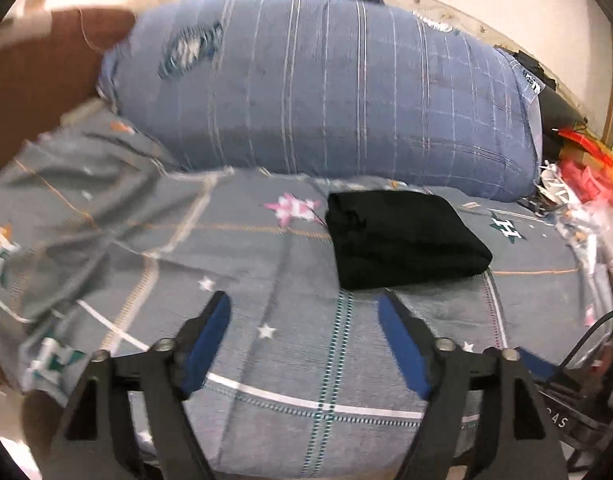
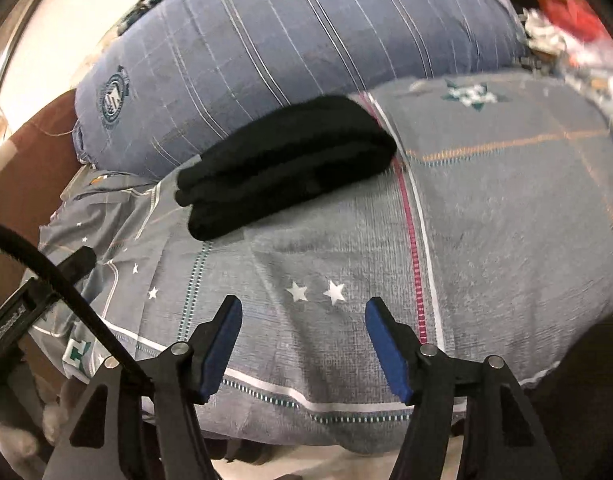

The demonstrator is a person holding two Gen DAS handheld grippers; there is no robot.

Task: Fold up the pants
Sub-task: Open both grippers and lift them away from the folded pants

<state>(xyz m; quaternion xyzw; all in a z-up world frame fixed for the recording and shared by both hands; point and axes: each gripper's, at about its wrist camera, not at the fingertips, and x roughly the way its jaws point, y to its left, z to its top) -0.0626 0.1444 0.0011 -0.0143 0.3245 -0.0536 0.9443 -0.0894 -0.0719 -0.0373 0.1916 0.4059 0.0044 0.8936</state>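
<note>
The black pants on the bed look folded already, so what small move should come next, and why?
Probably just draw both grippers back. The black pants lie in a compact stack on the bedsheet, near the blue pillow. The left gripper and right gripper are open and empty, clear of the cloth.

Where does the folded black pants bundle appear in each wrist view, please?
Left wrist: folded black pants bundle right of centre, on the grey patterned bedsheet.
Right wrist: bundle left of centre, upper half, tilted.
Shared landmark: the big blue striped pillow right behind it.
</note>
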